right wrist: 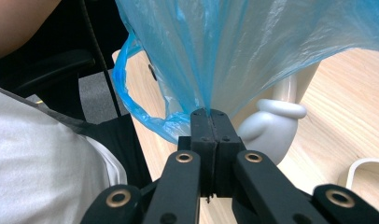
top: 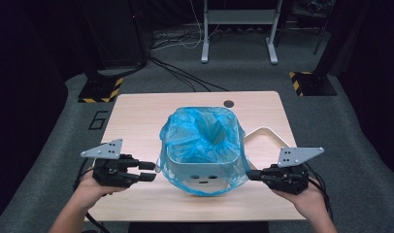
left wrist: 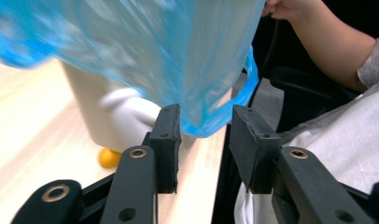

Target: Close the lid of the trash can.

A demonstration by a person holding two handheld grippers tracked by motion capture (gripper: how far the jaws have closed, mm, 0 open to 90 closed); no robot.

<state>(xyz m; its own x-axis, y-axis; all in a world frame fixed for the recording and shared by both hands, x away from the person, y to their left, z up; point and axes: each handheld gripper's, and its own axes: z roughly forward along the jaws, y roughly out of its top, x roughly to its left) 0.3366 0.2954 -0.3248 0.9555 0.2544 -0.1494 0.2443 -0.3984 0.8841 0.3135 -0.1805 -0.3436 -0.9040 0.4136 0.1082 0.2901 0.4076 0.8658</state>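
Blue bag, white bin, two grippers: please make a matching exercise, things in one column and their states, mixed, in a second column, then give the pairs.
Things:
1. left gripper
2. right gripper
3. blue bag
4. white bin

States:
a. stands on the table
b. jaws apart, gripping nothing
c. jaws shut on plastic
d. lines the bin, hanging over its rim

Pairs: 1-b, 2-c, 3-d, 4-a

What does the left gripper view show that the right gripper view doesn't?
Left gripper view: open jaws of the left gripper with the blue bag's edge hanging between them, and a small orange foot under the white bin. Right gripper view: the right gripper shut on the bag, plus a white rim. Both: bag, bin, wooden table.
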